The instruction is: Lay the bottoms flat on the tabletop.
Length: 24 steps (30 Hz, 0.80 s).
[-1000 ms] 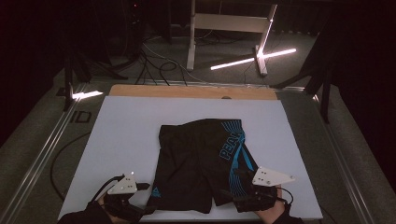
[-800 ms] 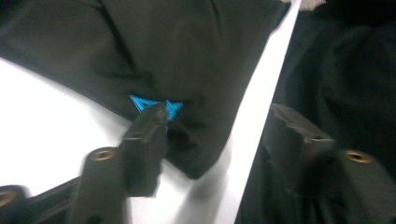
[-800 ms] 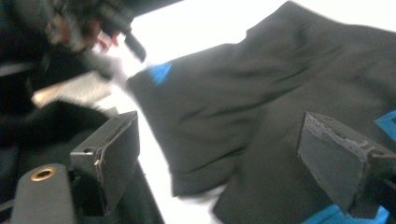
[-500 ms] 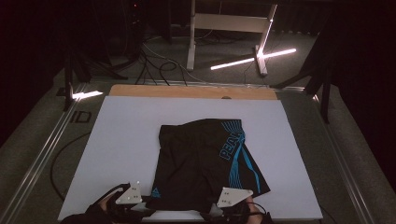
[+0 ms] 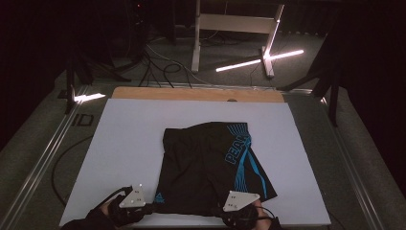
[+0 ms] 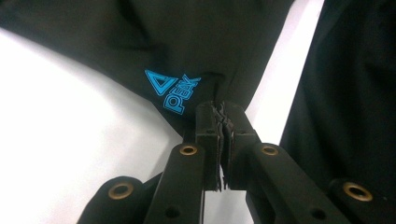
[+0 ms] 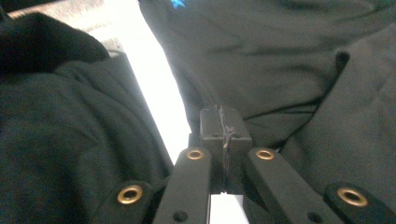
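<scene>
Leg print: "PEAK" is read in blue capitals running up the right leg of the black shorts [image 5: 206,167], beside blue stripes, in the high view.
Hem logo: a small blue triangle mark is seen near the shorts' near-left corner in the high view; too small there to be read.
Left gripper view: the same logo is read as a triangle with "PEAK" in blue outline letters on the black fabric.
Floor marking: "ID" is made out left of the table [image 5: 124,129].
</scene>
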Each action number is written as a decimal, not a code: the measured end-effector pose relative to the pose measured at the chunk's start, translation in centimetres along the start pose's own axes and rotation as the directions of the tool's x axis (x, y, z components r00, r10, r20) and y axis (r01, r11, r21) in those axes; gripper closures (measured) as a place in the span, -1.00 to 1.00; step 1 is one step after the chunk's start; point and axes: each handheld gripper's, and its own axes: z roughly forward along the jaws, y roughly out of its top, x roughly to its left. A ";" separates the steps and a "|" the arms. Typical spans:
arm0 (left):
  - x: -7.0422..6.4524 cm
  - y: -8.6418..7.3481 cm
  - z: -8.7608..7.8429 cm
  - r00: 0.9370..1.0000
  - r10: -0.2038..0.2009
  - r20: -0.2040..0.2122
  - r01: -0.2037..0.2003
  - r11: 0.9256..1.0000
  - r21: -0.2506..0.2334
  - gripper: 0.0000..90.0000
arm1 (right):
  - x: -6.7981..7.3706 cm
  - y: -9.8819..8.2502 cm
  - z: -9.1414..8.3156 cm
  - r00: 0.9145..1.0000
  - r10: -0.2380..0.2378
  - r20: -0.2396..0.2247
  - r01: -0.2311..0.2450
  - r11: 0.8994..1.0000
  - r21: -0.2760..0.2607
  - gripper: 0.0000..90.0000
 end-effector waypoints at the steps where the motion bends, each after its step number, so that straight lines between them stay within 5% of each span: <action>1: 0.1 0.1 -0.3 1.000 -0.009 0.006 0.009 1.000 -0.008 0.94 | 0.1 0.1 -0.2 1.000 -0.002 0.000 0.002 1.000 -0.007 1.00; 8: 0.9 0.2 -1.6 0.990 -0.113 0.079 0.121 0.987 -0.109 0.93 | 0.3 -0.1 -1.2 1.000 -0.015 -0.003 0.015 1.000 -0.015 1.00; 15: 0.6 -0.5 -0.2 0.999 -0.034 0.034 0.034 0.999 -0.005 0.93 | 0.1 -0.7 -0.2 1.000 -0.014 -0.027 0.015 0.999 0.036 1.00; 24: 0.5 -1.0 0.6 0.996 0.000 0.090 -0.002 1.000 0.021 0.81 | 0.4 -1.3 1.1 0.998 -0.017 -0.059 0.023 0.993 0.117 0.99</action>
